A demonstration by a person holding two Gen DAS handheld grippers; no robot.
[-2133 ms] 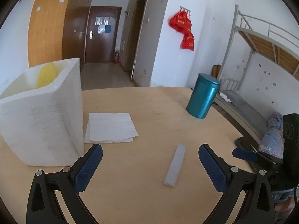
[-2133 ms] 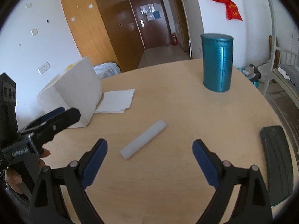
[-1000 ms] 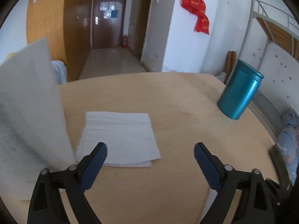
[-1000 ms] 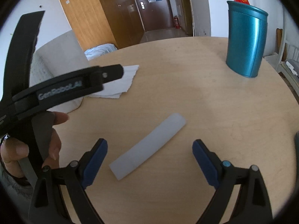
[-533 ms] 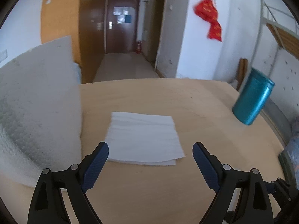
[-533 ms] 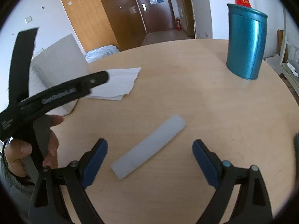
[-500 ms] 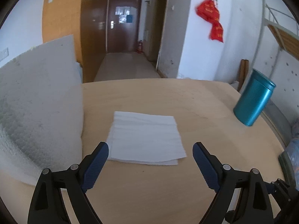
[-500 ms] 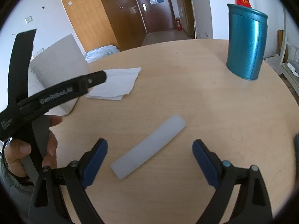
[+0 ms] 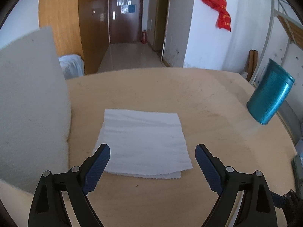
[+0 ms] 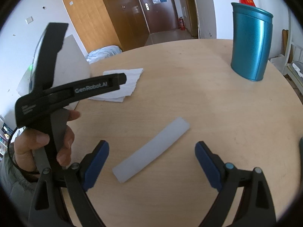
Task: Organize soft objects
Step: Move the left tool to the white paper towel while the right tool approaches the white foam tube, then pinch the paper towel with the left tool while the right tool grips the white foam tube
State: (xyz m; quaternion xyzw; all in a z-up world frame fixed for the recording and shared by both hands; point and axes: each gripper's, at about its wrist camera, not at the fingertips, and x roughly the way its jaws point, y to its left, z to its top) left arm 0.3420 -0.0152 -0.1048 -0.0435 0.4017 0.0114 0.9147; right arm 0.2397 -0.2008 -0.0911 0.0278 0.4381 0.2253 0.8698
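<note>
Left claw (image 9: 152, 156): jaws spread wide, nothing between the pads; poised over the near edge of the folded white tissue (image 9: 144, 143), not touching it.
Right claw (image 10: 151, 155): jaws wide apart, empty; above the pale foam strip (image 10: 151, 149), no contact visible.
Folded white tissue: lies flat on the round wooden surface (image 9: 208, 98), at 12 o'clock from the left claw, its left edge just beside the white foam box (image 9: 32, 102).
Pale foam strip: lies flat on the surface, long axis running from about 7 o'clock to 1 o'clock in the right wrist view, between the right claw's two fingers as seen.
White foam box: at 9 o'clock in the left wrist view; contents not visible.
Teal canister (image 10: 251, 44): upright at 1 o'clock from the right claw, well apart from the strip.
Person's hand (image 10: 43, 145): grips the left claw's handle, at 9 o'clock in the right wrist view.
</note>
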